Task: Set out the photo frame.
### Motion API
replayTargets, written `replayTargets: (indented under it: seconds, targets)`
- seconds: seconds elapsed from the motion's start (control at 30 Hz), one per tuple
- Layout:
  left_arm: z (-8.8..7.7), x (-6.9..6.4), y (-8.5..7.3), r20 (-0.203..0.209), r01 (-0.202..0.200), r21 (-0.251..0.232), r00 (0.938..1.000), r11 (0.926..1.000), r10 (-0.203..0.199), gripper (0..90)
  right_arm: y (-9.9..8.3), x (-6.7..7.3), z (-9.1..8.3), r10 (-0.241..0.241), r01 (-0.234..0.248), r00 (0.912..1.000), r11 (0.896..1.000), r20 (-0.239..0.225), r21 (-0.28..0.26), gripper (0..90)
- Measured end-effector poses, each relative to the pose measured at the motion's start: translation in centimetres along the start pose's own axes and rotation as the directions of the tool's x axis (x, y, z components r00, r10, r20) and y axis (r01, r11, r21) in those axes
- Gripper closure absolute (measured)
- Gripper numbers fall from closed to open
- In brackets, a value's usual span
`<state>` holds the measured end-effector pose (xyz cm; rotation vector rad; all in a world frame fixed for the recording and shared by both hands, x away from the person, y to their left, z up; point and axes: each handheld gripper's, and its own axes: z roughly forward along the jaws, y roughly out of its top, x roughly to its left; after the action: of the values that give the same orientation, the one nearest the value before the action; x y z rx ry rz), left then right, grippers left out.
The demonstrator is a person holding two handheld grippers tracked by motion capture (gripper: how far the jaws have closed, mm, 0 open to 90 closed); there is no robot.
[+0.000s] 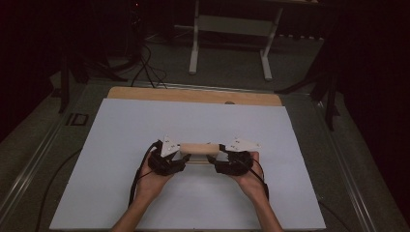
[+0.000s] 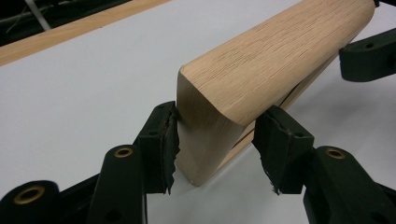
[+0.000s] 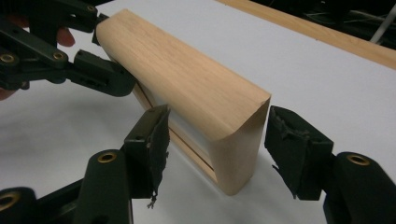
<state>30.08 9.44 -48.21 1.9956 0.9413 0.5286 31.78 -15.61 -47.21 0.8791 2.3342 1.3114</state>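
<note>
White sheet (image 1: 145,125) on wooden tabletop (image 1: 193,94)

No readable text, label, number or sign appears anywhere.

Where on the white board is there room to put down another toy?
Lots of bare white board: the wide strip between the pale wooden frame and the tan wooden table edge, plus both side patches out to the board's edges. It is crowded in the near middle, where both hands and tongs meet the frame.
</note>
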Motion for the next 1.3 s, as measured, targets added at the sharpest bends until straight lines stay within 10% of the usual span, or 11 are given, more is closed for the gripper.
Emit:
replayTargets:
  seconds: [1.3]
  targets:
    - [0.1, 1.5, 0.1, -0.002, -0.002, 0.014, 1.0, 0.9999, 0.003, 55.4, 0.3, -1.3, 1.4, 0.057, -0.057, 0.9984, 0.998, -0.001, 0.014, 54.6]
